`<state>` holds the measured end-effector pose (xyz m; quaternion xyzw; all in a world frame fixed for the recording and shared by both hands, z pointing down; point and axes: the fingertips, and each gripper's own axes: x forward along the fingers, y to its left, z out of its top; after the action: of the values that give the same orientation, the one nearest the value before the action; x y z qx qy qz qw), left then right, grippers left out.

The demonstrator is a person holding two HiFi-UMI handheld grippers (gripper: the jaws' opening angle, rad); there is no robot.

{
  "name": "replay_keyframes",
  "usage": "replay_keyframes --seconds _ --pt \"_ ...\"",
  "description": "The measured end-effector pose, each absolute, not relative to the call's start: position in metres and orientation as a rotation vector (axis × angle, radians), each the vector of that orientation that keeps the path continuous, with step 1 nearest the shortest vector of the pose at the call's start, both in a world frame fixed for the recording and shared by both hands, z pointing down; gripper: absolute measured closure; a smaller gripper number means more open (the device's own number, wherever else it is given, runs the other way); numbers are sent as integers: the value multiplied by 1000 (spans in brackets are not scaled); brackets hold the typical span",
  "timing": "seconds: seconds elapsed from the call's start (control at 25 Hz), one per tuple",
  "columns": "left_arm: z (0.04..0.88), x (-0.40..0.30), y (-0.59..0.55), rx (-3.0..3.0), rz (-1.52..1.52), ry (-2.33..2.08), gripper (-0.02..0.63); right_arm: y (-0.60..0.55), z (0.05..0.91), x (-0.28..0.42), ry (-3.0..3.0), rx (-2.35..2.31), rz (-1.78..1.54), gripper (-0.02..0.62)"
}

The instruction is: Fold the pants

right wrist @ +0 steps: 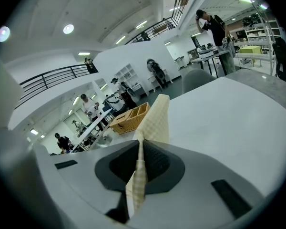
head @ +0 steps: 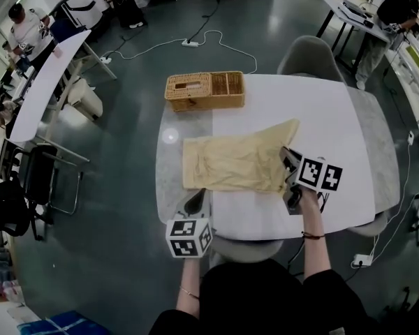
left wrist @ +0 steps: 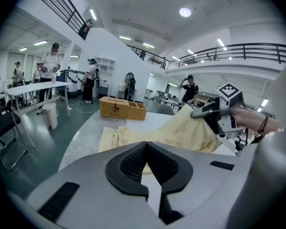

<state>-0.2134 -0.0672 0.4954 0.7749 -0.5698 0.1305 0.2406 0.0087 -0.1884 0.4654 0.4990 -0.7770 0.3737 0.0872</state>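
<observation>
Right gripper view: my right gripper (right wrist: 140, 149) pinches the pants (right wrist: 155, 120) by a raised edge, the rest lying on the table (right wrist: 229, 113). My left gripper (left wrist: 145, 146) is pressed together, empty. The cloth looks light and limp, so grip the hems.

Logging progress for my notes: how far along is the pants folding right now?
Done: the pale yellow pants are laid out on the white table. In hand: the right gripper is shut on their raised right end; the left gripper is shut, empty, near them. Left: probably carrying that end across.
</observation>
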Motion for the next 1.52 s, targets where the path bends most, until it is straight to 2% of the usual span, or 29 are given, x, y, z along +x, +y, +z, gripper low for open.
replay_keyframes --seconds 0.56,0.76,1.52 --pt "503 -270 -63 2088 324 -1567 598 -188 444 -59 -2354 1446 1084 568" --pt "503 -265 -59 2081 314 -1574 598 -186 438 -65 -2368 1418 1072 568" --pt "512 -314 -55 2046 298 -1577 598 -196 439 -156 -2388 1297 998 568"
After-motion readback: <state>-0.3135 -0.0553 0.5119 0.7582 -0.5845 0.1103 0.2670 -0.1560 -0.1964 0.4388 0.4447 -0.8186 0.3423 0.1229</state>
